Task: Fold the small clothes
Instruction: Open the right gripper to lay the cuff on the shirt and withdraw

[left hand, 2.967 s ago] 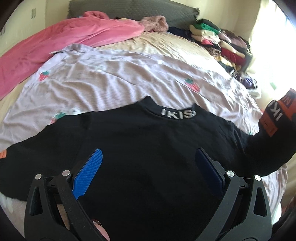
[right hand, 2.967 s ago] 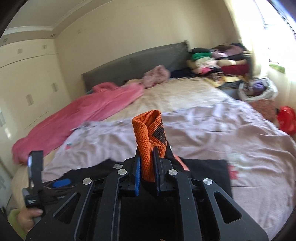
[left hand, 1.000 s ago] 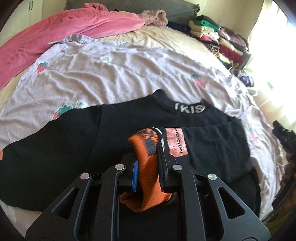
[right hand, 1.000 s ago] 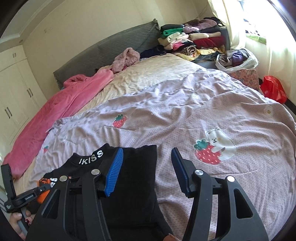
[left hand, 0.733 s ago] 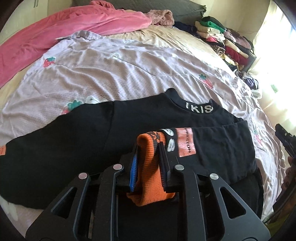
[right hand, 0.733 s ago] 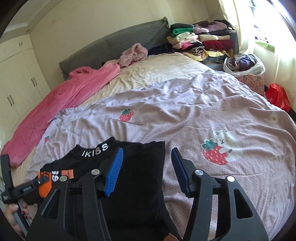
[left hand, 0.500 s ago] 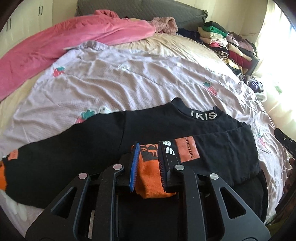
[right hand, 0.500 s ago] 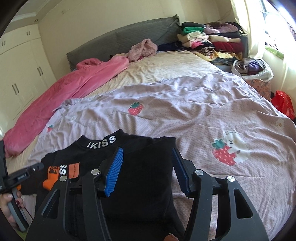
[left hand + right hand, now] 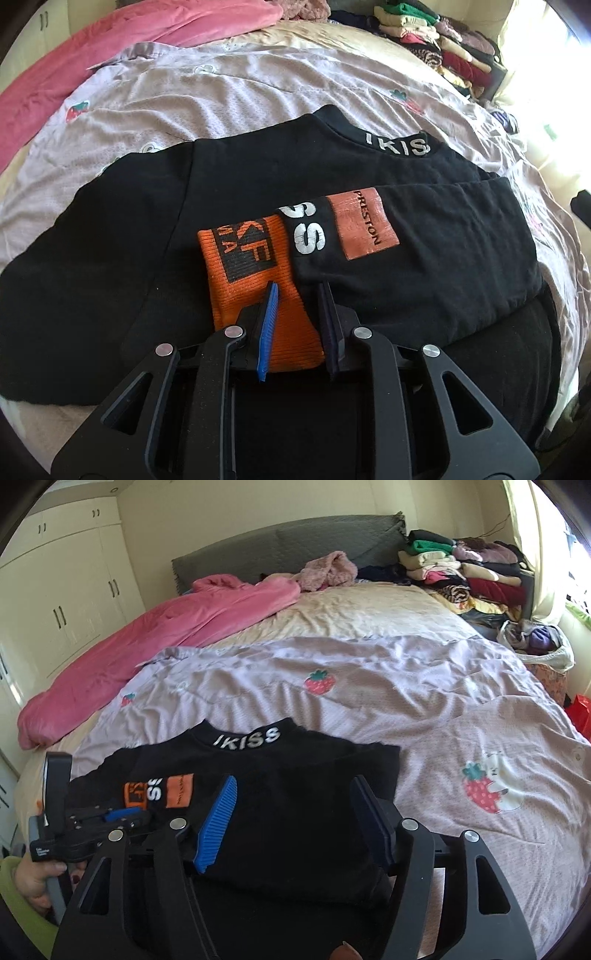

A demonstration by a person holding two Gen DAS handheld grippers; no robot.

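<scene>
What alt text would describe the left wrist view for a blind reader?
The left gripper, its jaws slightly parted, straddles the orange cuff of a sleeve folded across a black sweater. The sweater lies flat on a lilac strawberry-print sheet.

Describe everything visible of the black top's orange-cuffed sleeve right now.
The sleeve is black knit, folded flat across the body of the black top below the collar. It ends in a ribbed orange cuff bearing a black printed block; above that sit white letters "SS" and an orange patch reading PRESTON. The left gripper straddles the cuff, its jaws slightly parted, the fabric lying flat between them.
</scene>
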